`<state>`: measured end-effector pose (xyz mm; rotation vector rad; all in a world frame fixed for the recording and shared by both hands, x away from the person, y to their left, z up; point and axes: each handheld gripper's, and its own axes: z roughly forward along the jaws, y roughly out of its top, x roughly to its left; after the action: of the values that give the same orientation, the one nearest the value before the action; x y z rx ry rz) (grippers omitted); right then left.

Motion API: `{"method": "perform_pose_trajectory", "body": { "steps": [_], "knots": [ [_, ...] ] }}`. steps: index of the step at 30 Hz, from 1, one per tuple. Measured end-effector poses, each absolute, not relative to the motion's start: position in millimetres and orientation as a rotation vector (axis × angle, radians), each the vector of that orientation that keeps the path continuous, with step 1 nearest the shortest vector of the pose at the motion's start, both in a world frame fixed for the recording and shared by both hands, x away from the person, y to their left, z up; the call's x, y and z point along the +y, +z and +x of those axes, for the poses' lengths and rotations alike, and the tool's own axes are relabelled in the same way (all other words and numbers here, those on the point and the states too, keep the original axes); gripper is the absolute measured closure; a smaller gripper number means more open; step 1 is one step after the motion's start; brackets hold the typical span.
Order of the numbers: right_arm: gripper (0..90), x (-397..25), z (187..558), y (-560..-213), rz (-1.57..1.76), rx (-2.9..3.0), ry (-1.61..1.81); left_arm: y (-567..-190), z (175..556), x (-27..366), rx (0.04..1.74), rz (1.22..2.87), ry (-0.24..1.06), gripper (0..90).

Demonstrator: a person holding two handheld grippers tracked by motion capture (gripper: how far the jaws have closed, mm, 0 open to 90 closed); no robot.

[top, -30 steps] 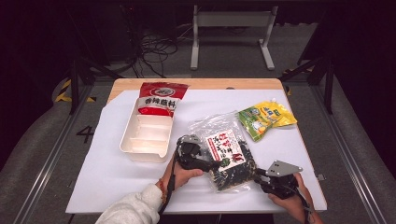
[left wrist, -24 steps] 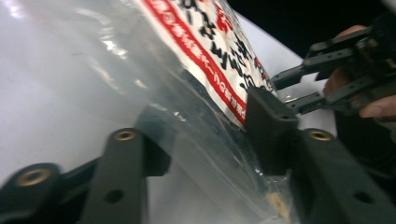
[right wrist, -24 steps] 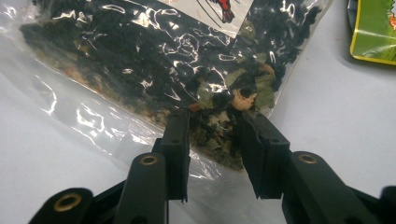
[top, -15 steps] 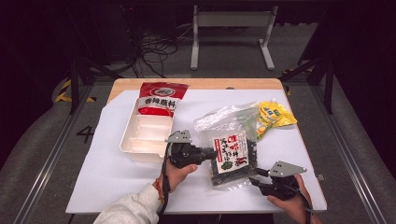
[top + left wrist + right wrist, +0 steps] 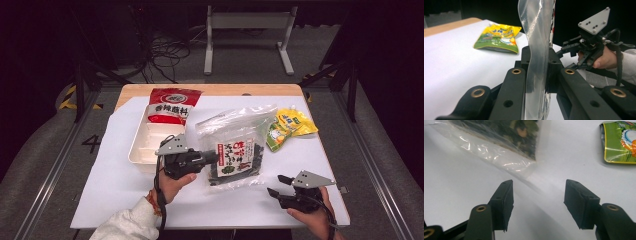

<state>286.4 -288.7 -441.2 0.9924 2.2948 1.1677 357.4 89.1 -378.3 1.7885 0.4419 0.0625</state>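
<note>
Since the earlier frames we see the left gripper (image 5: 212, 158) clamped on the clear plastic bag of dark dried seaweed (image 5: 235, 157), shifted further left towards the white tray (image 5: 137, 150); the right gripper (image 5: 276, 186), jaws wide, has let go, resting on the bench (image 5: 100, 185).

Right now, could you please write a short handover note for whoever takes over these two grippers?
Left gripper: shut on the edge of the clear seaweed bag, holding it up off the white table cover.
Right gripper: open, holding nothing, jaws pointing at the bag's near corner.
White tray sits beside the left gripper; red packet lies across its far end; yellow-green pouch lies flat on the far right.
Done: bag gripped.
Left: probably placing the bag in the tray.
</note>
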Motion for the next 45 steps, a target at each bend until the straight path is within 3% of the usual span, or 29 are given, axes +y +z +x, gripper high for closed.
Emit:
{"method": "perform_pose_trajectory", "body": {
  "steps": [13, 30, 39, 45],
  "knots": [
    [36.7, -281.2, 295.6, -441.8, 0.983, 2.305, 1.182, -362.9, 351.3, 114.4, 0.449, 1.748, 0.163, 81.1],
    [36.3, -289.6, 290.9, -443.6, 1.043, 2.249, 1.208, -330.5, 373.3, 187.9, 0.5, 1.632, 0.359, 80.9],
    [34.9, -293.1, 282.5, -446.3, 1.068, 2.232, 1.195, -327.4, 386.9, 225.5, 0.527, 1.662, 0.449, 80.8],
    [36.1, -293.6, 279.1, -448.0, 1.078, 2.237, 1.181, -330.9, 396.0, 239.3, 0.527, 1.774, 0.516, 80.9]
  ]
}}
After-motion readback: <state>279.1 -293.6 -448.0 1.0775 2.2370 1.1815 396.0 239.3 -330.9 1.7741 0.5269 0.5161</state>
